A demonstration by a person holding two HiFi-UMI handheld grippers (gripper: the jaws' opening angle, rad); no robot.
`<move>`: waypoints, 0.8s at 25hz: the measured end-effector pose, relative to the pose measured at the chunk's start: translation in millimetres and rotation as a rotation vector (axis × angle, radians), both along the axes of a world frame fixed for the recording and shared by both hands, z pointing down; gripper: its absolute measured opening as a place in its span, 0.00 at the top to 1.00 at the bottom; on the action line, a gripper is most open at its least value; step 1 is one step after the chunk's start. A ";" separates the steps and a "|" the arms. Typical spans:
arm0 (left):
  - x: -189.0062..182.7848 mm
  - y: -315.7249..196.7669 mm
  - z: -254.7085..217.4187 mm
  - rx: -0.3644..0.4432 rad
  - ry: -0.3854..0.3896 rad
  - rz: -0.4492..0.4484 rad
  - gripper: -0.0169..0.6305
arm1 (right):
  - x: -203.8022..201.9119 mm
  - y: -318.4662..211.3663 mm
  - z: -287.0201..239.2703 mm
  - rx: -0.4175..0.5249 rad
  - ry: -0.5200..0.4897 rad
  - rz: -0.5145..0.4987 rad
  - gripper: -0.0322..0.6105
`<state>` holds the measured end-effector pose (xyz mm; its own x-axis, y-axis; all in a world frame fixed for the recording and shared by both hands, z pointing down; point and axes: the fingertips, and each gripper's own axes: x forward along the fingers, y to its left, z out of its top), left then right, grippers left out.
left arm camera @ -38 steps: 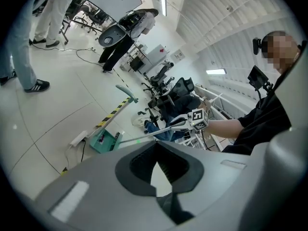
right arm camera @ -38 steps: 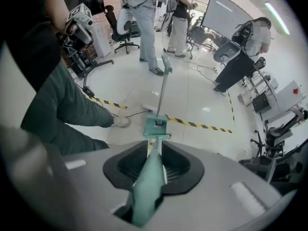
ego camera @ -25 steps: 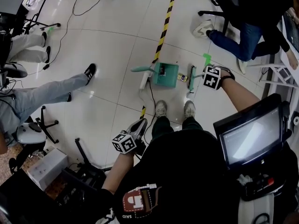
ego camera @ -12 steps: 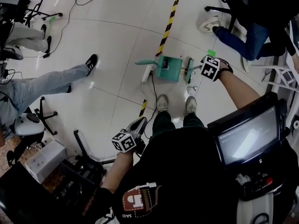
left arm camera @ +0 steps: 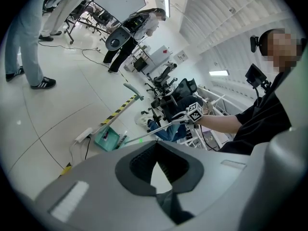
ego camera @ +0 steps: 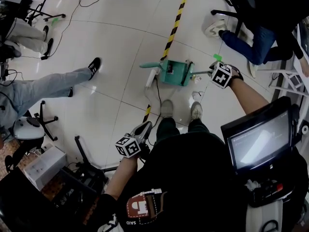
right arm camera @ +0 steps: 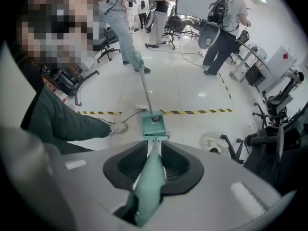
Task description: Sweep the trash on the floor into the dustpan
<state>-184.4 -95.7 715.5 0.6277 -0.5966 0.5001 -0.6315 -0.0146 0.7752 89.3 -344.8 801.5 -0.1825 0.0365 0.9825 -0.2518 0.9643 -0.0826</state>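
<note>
A green dustpan (ego camera: 173, 73) lies on the white floor just ahead of my feet, its long handle (ego camera: 148, 65) pointing left. My right gripper (ego camera: 216, 72) is shut on the green broom handle (right arm camera: 149, 177). The broom head (ego camera: 187, 76) lies against the dustpan's right side. In the right gripper view the dustpan (right arm camera: 154, 123) sits straight beyond the jaws. A small pale scrap (ego camera: 195, 94) lies on the floor near my right shoe. My left gripper (ego camera: 143, 129) hangs by my left hip, shut on nothing. Its own view shows the dustpan (left arm camera: 107, 139) far off.
A white power strip (ego camera: 151, 76) with its cable lies beside the dustpan, on a yellow-black tape line (ego camera: 175, 25). A seated person's outstretched leg (ego camera: 48, 86) is to the left, another person's legs (ego camera: 246, 40) and a chair base to the right. A monitor (ego camera: 258, 141) stands by my right side.
The broom head has swung left, up against the dustpan, and my right gripper has shifted slightly right. The left gripper has stayed where it was.
</note>
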 end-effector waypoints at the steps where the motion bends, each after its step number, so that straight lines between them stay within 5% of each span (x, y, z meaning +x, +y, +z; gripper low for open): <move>1: 0.5 -0.3 -0.2 -0.001 -0.001 0.001 0.98 | 7.2 -2.1 2.3 -0.001 0.016 0.003 0.82; 10: 3.5 3.5 1.9 -0.018 -0.008 0.016 0.98 | 76.8 2.4 22.3 -0.055 0.092 0.099 0.82; 20: 11.8 -4.4 -3.4 -0.005 -0.003 0.032 0.98 | 92.7 -0.2 21.7 -0.072 0.169 0.113 0.82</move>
